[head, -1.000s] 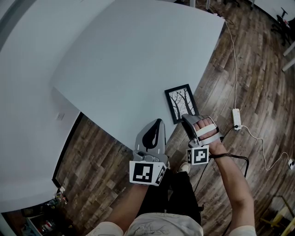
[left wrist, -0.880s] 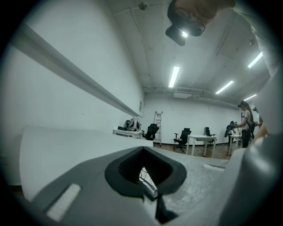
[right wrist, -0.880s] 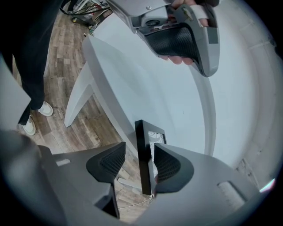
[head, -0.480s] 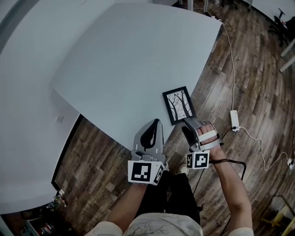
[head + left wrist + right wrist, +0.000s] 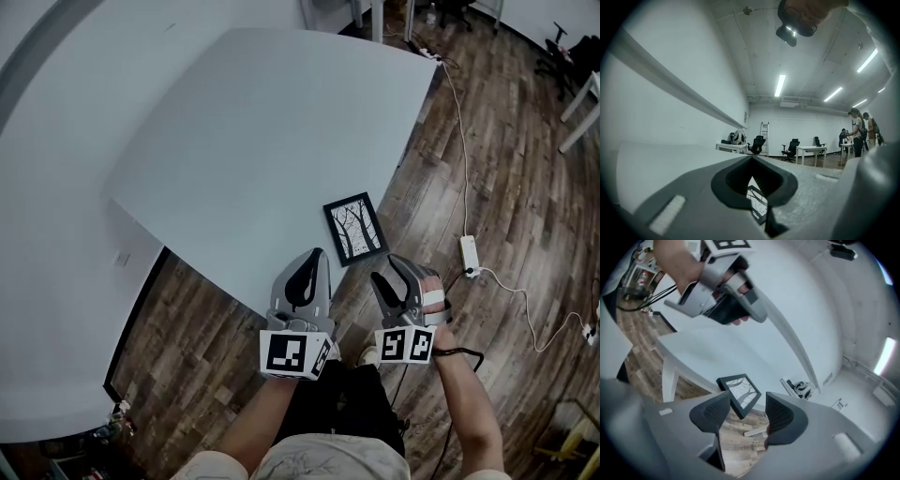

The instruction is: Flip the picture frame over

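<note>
The black picture frame (image 5: 354, 228) lies flat on the white table (image 5: 244, 141) near its right edge, with its tree picture facing up. My right gripper (image 5: 392, 272) hovers just off the table edge, a short way in front of the frame, open and empty. The right gripper view shows the frame (image 5: 739, 389) beyond the parted jaws of that gripper (image 5: 746, 411), apart from them. My left gripper (image 5: 315, 255) is shut and rests over the table's near edge, to the left of the frame. Part of the frame (image 5: 757, 199) shows through the left gripper (image 5: 752, 159).
A power strip (image 5: 469, 255) with its cable lies on the wooden floor right of the table. The table's corner edge runs just under both grippers. Desks, office chairs and two standing people (image 5: 857, 131) are far off in the room.
My right gripper has drawn back from the frame's near corner toward me and now stands clear of it. The frame stays flat, picture up. The left gripper has hardly moved.
</note>
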Motion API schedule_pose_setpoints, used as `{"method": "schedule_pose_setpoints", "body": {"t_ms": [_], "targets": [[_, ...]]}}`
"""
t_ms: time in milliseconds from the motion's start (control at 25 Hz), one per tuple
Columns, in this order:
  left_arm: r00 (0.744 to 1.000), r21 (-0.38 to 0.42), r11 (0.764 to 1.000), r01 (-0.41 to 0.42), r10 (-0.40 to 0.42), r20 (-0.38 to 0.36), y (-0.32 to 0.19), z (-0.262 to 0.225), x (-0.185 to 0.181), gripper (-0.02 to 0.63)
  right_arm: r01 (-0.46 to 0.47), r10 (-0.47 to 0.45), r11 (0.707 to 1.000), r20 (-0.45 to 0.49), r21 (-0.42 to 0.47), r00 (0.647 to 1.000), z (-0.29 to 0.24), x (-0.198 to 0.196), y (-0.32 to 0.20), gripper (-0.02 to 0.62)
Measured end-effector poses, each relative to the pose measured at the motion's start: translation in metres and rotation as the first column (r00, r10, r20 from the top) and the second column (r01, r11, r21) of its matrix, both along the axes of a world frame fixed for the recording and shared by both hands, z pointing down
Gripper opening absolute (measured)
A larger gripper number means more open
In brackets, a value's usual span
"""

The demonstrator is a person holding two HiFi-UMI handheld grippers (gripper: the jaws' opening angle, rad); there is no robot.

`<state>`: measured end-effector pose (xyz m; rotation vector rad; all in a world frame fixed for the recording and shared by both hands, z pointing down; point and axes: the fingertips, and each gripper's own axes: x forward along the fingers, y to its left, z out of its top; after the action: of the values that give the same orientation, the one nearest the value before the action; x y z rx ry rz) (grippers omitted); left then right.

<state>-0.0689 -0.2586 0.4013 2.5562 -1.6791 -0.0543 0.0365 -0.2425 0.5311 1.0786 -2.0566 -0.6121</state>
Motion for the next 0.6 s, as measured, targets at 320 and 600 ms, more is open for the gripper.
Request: {"method": "schedule_pose_setpoints", "body": {"t_ms": [320,600], "targets": [[1.000,0.041,0.999,-0.026,0.026,-0.002,0.003,-0.030,0.011,0.001,-0.250,0.231,0.968,0.392,-0.003,0.891,-0.102,0.044,-0.005,0.207],[0.998,0.060,0.996,-0.061,0.061,0.004,0.012,-0.044,0.023,0.001,-0.366,0.319,0.930,0.594,-0.045,0.739,-0.155,0.079,-0.003,0.170]]}}
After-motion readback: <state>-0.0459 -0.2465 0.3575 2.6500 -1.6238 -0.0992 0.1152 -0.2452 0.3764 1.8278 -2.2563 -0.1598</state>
